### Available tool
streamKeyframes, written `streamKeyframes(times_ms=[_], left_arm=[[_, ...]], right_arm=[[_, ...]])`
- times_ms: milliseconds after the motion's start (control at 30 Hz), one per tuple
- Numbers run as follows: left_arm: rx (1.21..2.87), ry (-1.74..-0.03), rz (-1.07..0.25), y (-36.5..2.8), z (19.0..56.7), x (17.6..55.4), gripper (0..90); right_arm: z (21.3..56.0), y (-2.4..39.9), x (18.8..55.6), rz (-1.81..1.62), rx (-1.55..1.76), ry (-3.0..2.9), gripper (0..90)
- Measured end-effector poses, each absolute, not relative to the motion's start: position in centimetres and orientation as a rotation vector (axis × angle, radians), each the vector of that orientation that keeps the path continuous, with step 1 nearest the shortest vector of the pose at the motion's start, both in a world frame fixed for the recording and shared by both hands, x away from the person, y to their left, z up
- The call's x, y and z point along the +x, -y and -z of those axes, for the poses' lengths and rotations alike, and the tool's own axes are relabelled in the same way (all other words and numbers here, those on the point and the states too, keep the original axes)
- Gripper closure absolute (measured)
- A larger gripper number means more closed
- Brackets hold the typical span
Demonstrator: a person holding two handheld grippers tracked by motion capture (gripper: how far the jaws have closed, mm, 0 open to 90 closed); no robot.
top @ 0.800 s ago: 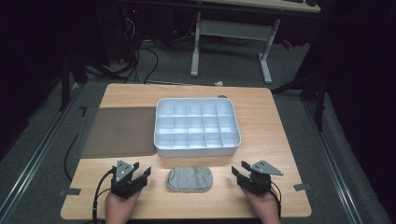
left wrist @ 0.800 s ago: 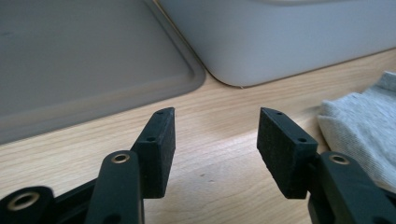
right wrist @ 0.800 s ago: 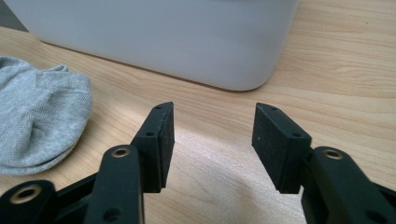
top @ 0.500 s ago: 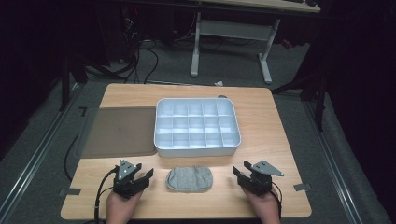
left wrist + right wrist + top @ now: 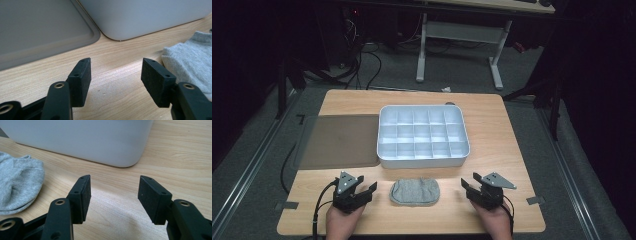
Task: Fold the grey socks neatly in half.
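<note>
A grey sock lies flat near the table's front edge, between the two hands. It shows at the right of the left gripper view and at the left of the right gripper view. My left gripper rests on the table left of the sock, open, with bare wood between its jaws. Right of the sock sits my right gripper, also open and holding nothing. A white box with several compartments stands behind the sock, all compartments bare.
A flat grey lid or mat lies left of the white box, touching its side. The wooden table ends close behind the hands. Beyond the far edge are a white desk frame, cables and dark floor.
</note>
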State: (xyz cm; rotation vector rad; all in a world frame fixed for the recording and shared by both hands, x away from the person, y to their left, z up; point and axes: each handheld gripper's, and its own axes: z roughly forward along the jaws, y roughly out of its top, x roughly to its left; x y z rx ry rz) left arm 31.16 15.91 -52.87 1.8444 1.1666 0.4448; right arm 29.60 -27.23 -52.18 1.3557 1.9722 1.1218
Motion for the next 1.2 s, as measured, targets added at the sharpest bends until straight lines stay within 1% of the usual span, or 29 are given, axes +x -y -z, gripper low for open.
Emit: streamKeyframes(times_ms=[133, 300, 533, 767, 1200], left_arm=[[1.845, -1.162, -0.432, -15.8, 52.8, 31.1, 42.8], [1.845, -1.147, -0.419, -15.4, 52.7, 31.0, 46.2], [1.830, -1.119, -0.427, -14.7, 52.2, 30.5, 50.1], [1.833, -1.076, -0.426, -13.6, 51.8, 29.9, 55.2], [1.863, -1.027, -0.391, -11.3, 51.8, 29.6, 57.5]], right_arm=[[52.1, 27.1, 29.6, -1.122, 1.360, -1.976, 44.4], [51.9, 26.9, 29.4, -1.133, 1.350, -1.977, 44.5], [51.7, 25.7, 29.1, -1.150, 1.313, -1.996, 46.9], [51.6, 24.1, 28.7, -1.167, 1.290, -2.034, 51.6], [51.5, 21.7, 28.3, -1.203, 1.239, -2.103, 52.9]])
